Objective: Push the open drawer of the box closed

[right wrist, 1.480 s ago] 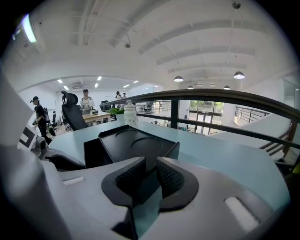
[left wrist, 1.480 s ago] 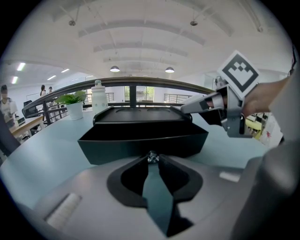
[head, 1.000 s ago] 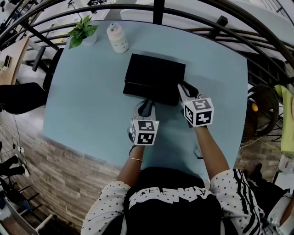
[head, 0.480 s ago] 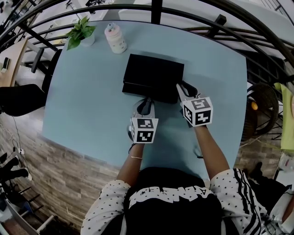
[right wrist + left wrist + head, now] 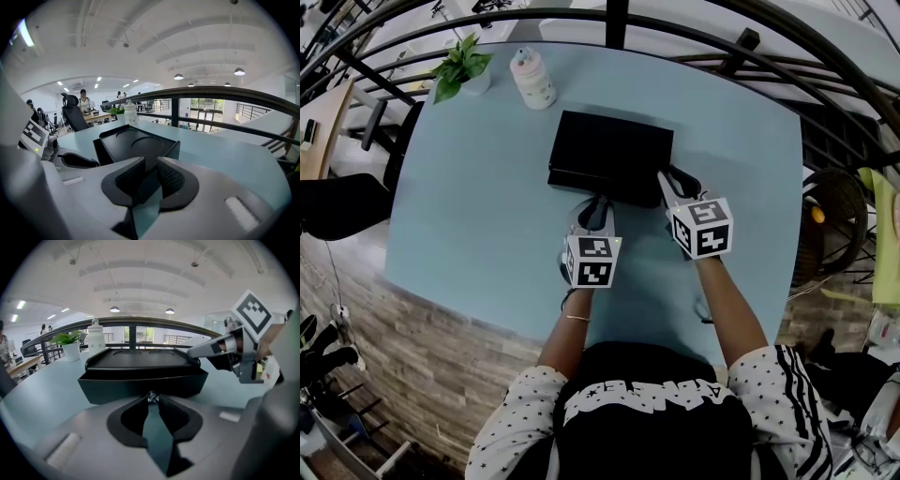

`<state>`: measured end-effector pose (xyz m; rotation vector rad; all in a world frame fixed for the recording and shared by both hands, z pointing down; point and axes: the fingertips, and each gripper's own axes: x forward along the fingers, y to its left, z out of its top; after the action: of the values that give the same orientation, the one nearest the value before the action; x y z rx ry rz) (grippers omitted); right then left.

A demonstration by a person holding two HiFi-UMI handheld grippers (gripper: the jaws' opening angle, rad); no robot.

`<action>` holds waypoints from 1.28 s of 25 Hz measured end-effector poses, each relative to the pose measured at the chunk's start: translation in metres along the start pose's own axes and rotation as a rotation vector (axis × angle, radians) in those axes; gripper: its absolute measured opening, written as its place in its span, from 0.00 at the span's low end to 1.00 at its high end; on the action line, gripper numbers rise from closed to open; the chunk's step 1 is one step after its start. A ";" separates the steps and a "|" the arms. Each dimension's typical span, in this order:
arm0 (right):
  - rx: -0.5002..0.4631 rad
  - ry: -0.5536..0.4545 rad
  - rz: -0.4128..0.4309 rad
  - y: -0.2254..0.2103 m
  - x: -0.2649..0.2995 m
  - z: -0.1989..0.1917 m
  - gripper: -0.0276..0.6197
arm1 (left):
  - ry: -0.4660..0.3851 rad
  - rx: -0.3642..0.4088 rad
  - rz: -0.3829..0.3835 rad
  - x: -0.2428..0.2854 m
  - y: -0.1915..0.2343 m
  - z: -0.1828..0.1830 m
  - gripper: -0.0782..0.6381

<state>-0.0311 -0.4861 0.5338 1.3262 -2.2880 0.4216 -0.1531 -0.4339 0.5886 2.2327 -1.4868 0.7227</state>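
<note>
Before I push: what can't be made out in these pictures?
The drawer inside: under the box top, every view.
Whether the left claw touches the drawer: black on black in its view, covered by the claw in head view.
Whether the right claw pinches the box corner: its pads cover it.

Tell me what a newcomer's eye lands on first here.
A black box sits in the middle of the pale blue table, its drawer poking out toward the person. The left gripper points at the drawer front, and the right gripper at the box's near right corner.
</note>
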 end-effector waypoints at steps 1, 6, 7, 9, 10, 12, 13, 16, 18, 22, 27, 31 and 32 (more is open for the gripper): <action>-0.004 0.002 -0.001 0.000 0.000 0.000 0.14 | 0.000 -0.001 0.000 0.001 0.000 0.001 0.11; -0.004 -0.001 -0.003 0.000 0.004 -0.002 0.14 | -0.002 0.003 -0.001 0.006 0.003 0.001 0.11; -0.005 -0.001 -0.003 0.000 0.003 -0.001 0.14 | -0.003 0.003 -0.002 0.006 0.003 0.002 0.11; -0.004 0.001 -0.002 0.000 0.002 -0.001 0.14 | -0.002 0.003 -0.002 0.006 0.002 0.003 0.11; -0.005 0.002 -0.002 0.000 0.002 -0.001 0.14 | -0.002 0.004 -0.002 0.007 0.002 0.003 0.11; -0.005 0.002 -0.003 0.001 0.003 -0.001 0.14 | -0.002 0.005 -0.003 0.008 0.004 0.003 0.11; -0.005 0.001 -0.004 0.001 0.003 -0.001 0.14 | -0.003 0.006 -0.003 0.009 0.004 0.004 0.11; -0.003 0.000 -0.004 0.001 0.004 -0.001 0.14 | -0.003 0.007 -0.003 0.010 0.005 0.004 0.11; -0.005 0.001 -0.004 0.002 0.004 -0.002 0.14 | -0.003 0.007 -0.003 0.011 0.005 0.004 0.11; -0.010 0.003 -0.004 0.001 0.003 -0.002 0.14 | -0.003 0.009 -0.003 0.012 0.004 0.005 0.11; -0.009 0.003 -0.003 0.002 0.004 -0.001 0.14 | -0.006 0.011 -0.004 0.016 0.006 0.007 0.11; -0.007 0.002 -0.005 0.001 0.004 -0.001 0.14 | -0.008 0.015 -0.004 0.017 0.006 0.009 0.11; -0.008 0.003 -0.005 0.001 0.004 -0.001 0.14 | -0.008 0.015 -0.004 0.017 0.006 0.009 0.11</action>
<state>-0.0336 -0.4879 0.5372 1.3258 -2.2814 0.4117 -0.1513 -0.4540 0.5916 2.2520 -1.4851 0.7267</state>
